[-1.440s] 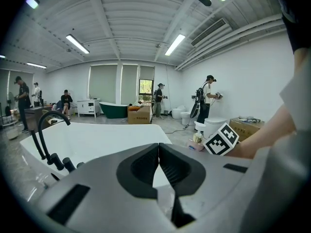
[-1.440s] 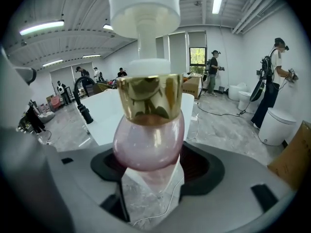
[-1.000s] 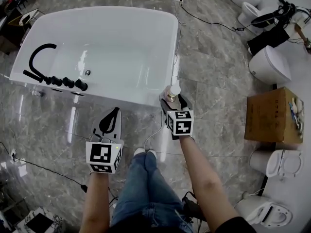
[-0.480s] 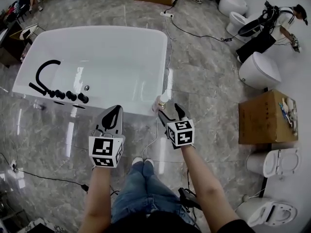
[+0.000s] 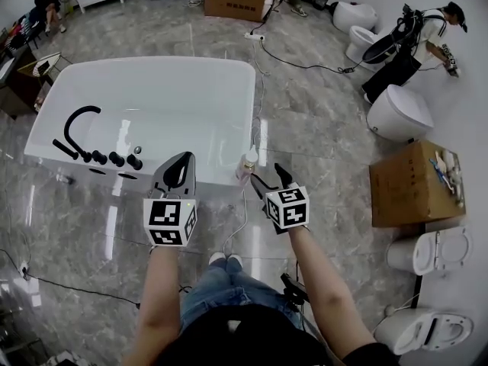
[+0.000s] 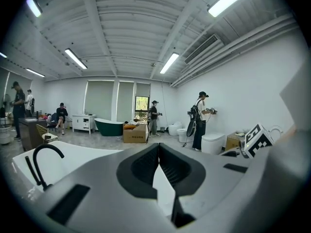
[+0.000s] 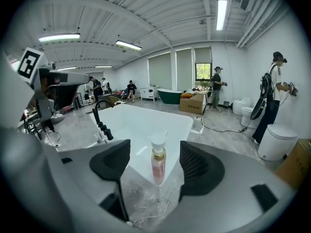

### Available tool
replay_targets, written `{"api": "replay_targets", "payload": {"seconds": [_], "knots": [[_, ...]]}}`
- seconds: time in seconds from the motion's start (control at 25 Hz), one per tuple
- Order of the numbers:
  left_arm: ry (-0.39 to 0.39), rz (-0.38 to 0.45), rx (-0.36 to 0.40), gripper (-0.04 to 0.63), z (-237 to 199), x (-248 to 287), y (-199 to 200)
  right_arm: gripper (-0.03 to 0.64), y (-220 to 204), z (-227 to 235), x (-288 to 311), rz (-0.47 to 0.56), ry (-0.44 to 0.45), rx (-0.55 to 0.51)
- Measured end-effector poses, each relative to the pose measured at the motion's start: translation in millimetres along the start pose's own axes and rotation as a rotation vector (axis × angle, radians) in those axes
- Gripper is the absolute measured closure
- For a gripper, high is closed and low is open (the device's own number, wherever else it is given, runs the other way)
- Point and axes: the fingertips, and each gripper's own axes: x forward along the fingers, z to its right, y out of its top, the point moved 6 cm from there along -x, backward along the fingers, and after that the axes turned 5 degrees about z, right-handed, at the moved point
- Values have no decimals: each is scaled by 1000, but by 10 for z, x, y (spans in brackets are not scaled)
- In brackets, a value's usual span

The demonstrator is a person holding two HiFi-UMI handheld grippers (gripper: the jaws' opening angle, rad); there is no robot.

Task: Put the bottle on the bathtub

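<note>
The right claw (image 5: 267, 175) is gaping wide and gripping nothing, likely because the bottle (image 7: 157, 166) is standing upright by itself just ahead, on the near right corner of the counter, the bathtub (image 5: 152, 61) rim. The left claw (image 6: 159, 152) is hanging shut and empty; 1 claw seems enough.
</note>
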Motion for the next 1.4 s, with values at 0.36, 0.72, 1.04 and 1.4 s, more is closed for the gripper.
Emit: {"api": "replay_targets", "payload": {"seconds": [0.36,0.72,1.04,1.4], "knots": [[-16,77,31,583,137,-14,344,291,310,-79,-463,85,2,33],[-2,162,79,583,151,-118,685,299,935,-124,-1065,267,-11,-47],[-8,244,124,583,248,-219,1016,441,1357,-125,-1607,392,-92,-189],[-34,330,196,583,366,-362,1355,601,1654,-174,-2068,566,-175,-260]]}}
